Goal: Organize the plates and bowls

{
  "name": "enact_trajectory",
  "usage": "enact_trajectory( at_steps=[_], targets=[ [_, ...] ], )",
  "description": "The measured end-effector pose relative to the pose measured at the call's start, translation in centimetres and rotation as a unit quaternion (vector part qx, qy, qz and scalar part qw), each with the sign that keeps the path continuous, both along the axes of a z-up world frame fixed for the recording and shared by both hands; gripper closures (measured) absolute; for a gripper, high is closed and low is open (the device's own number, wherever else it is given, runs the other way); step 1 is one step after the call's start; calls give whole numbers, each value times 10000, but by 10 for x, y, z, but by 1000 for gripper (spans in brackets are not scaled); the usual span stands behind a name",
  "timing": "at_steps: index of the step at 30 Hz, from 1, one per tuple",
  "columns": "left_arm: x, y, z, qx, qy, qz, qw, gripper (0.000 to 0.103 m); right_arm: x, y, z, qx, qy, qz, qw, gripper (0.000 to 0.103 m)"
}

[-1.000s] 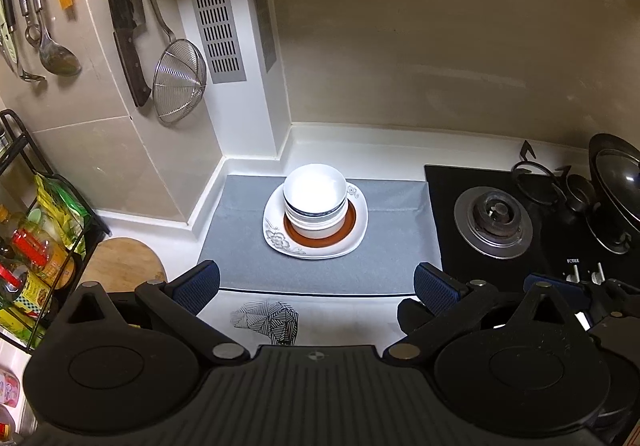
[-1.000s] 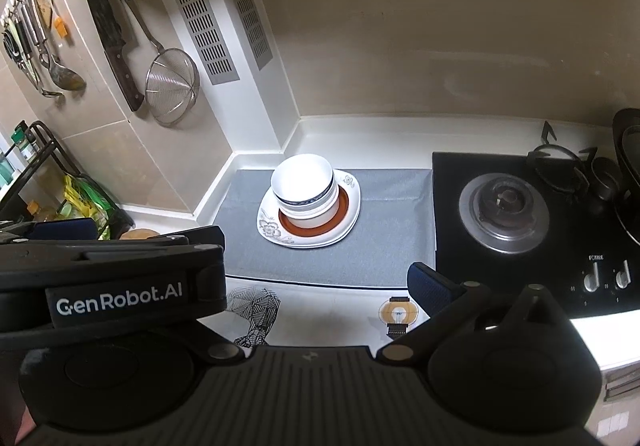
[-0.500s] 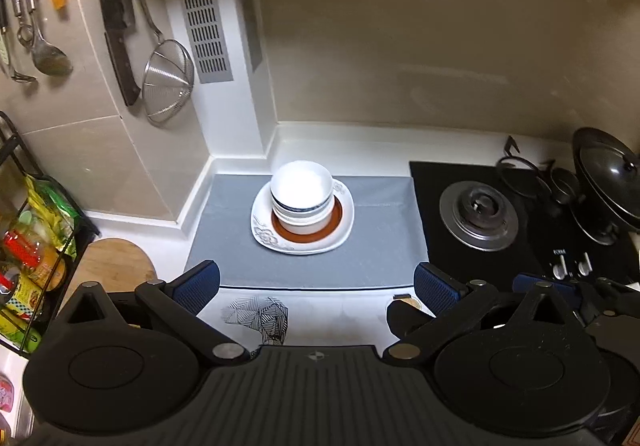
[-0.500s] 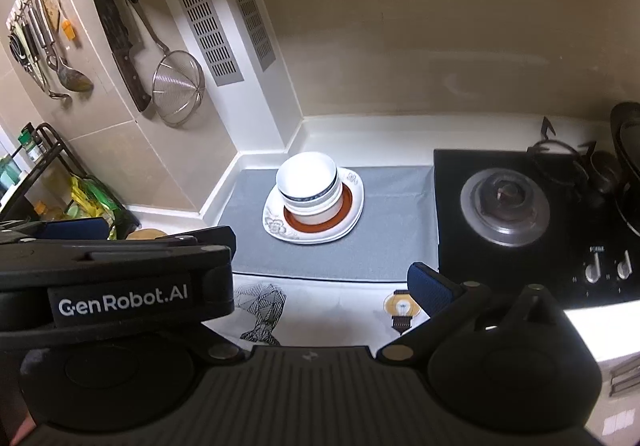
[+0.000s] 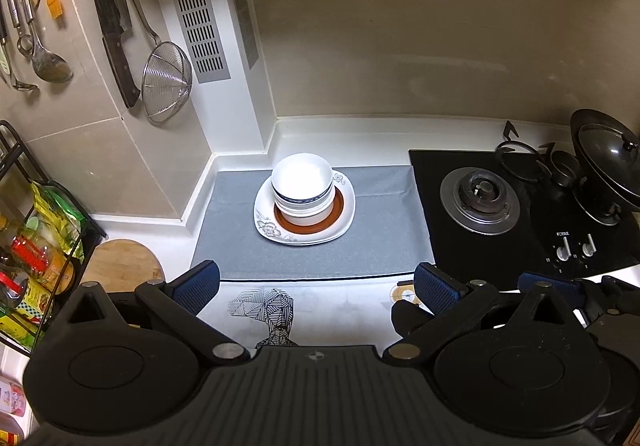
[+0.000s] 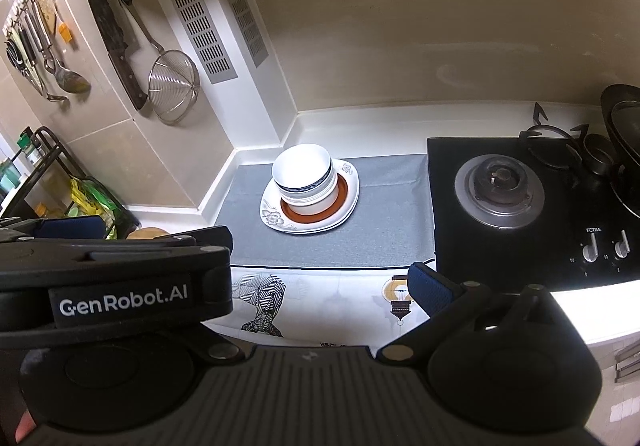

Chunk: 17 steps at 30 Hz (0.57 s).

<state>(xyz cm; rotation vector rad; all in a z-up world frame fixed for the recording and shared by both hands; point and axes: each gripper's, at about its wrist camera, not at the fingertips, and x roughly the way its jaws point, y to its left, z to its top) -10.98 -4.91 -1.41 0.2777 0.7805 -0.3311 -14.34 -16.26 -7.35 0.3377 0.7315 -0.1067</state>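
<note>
On the grey mat (image 5: 372,234) at the back of my worktop (image 5: 344,310), nested white bowls (image 5: 302,181) — glossy, the lower ones blue-banded — sit in a rounded-square floral plate (image 5: 272,228) with a rust-brown ring. Well short of them, my left hand-held gripper (image 5: 316,284) and right hand-held gripper (image 6: 320,270) hang spread wide — both empty.

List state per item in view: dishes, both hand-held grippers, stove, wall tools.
bowls: stacked, nested upright on the plates
plates: stacked flat on the grey mat
left hand-held gripper: open, empty, short of the mat
right hand-held gripper: open, empty; left finger hidden behind the other unit
burner: no flame, no pot on it
pan lid: propped up at the stove's right end
strainer: hanging on the wall
cleaver: hanging on the wall
</note>
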Motion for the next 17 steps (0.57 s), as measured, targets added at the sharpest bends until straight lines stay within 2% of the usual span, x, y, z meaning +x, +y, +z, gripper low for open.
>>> enact_trajectory(
  at_steps=[17],
  targets=[
    [12,7,-6,-19,65,-7,10000,0,10,6,-3,-61,85,-25,9999,1]
  ],
)
